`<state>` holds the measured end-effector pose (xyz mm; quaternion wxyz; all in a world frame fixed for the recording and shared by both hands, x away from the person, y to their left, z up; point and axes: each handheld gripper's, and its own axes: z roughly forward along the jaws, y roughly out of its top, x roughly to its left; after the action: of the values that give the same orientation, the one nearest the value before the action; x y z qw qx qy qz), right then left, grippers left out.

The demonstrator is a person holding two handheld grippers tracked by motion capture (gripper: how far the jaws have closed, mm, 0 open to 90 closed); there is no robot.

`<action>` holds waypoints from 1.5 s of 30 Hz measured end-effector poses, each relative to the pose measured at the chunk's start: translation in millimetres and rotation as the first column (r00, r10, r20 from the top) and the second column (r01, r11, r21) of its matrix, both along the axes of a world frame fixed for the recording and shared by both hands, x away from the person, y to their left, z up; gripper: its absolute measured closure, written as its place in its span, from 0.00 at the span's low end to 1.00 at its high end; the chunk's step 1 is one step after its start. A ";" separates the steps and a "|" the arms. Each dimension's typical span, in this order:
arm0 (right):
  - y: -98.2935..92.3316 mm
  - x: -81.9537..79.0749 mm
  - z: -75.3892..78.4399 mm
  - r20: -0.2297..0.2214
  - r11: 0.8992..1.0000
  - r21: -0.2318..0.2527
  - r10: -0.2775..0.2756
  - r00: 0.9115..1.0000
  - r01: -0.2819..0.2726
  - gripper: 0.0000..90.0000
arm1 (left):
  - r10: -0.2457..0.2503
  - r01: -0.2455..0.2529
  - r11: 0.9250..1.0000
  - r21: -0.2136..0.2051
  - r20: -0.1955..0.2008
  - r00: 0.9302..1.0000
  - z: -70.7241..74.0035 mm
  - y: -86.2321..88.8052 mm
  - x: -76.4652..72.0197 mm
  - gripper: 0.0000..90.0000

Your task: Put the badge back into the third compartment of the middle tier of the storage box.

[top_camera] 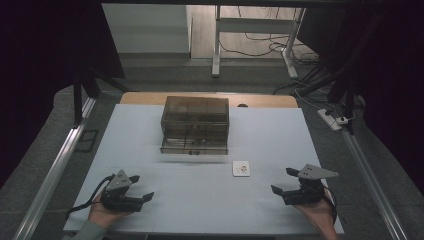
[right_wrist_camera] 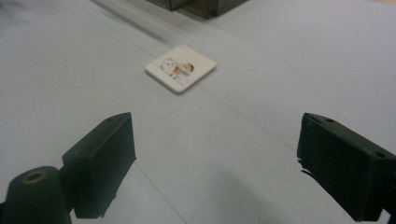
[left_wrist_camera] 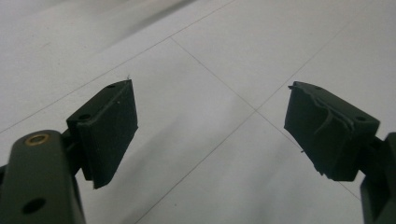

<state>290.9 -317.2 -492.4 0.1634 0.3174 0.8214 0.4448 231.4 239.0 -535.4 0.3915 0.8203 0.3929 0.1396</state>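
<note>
Both grippers parked low on the bench, nothing grabbed.

Going left to right in my high view: left gripper [top_camera: 136, 187] sits lower left with its jaws spread wide and empty, just bare white bench [top_camera: 200, 200] between them. Up in the middle there's the smoky see-through drawer box [top_camera: 195, 125]. A bit right of center, below the box, lies the little picture tile [top_camera: 241, 168], flat on the bench. Right gripper [top_camera: 284, 180] is lower right, jaws wide apart and holding nothing, with the tile well ahead of them in the right gripper view.
</note>
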 end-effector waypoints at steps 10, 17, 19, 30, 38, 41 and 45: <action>11.8 11.2 9.2 0.008 1.000 -0.002 0.007 1.000 -0.007 0.13 | 0.001 -0.001 1.000 0.003 -0.001 1.000 -0.1 0.1 -0.6 0.19; 23.2 19.7 12.9 -0.002 0.999 -0.020 0.048 0.999 -0.048 0.14 | 0.001 -0.001 1.000 -0.003 -0.002 1.000 -0.1 -0.8 -2.1 0.19; 24.7 20.9 13.0 -0.003 0.999 -0.021 0.048 0.999 -0.048 0.14 | 0.002 -0.002 1.000 -0.003 -0.002 1.000 -0.2 -0.7 -1.8 0.19; 32.4 29.8 18.9 -0.010 0.997 -0.026 0.066 0.998 -0.067 0.14 | -0.002 0.002 1.000 -0.021 -0.008 1.000 0.0 -0.8 -1.9 0.19; 45.5 43.1 21.3 -0.014 0.995 -0.044 0.086 0.996 -0.087 0.14 | -0.003 0.003 1.000 -0.019 -0.010 1.000 -0.4 -1.1 -2.0 0.19; 55.5 53.1 20.6 -0.022 0.995 -0.061 0.081 0.997 -0.082 0.14 | -0.010 0.010 1.000 -0.016 -0.013 1.000 -1.0 -1.7 -1.8 0.19; 62.1 60.2 20.0 -0.030 0.994 -0.073 0.080 0.996 -0.082 0.15 | -0.010 0.010 1.000 -0.020 -0.014 1.000 -1.0 -1.8 -1.6 0.19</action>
<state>351.1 -255.1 -472.4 0.1458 0.2837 0.8515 0.4161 229.8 237.2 -536.3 0.3975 0.8194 0.3928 0.1278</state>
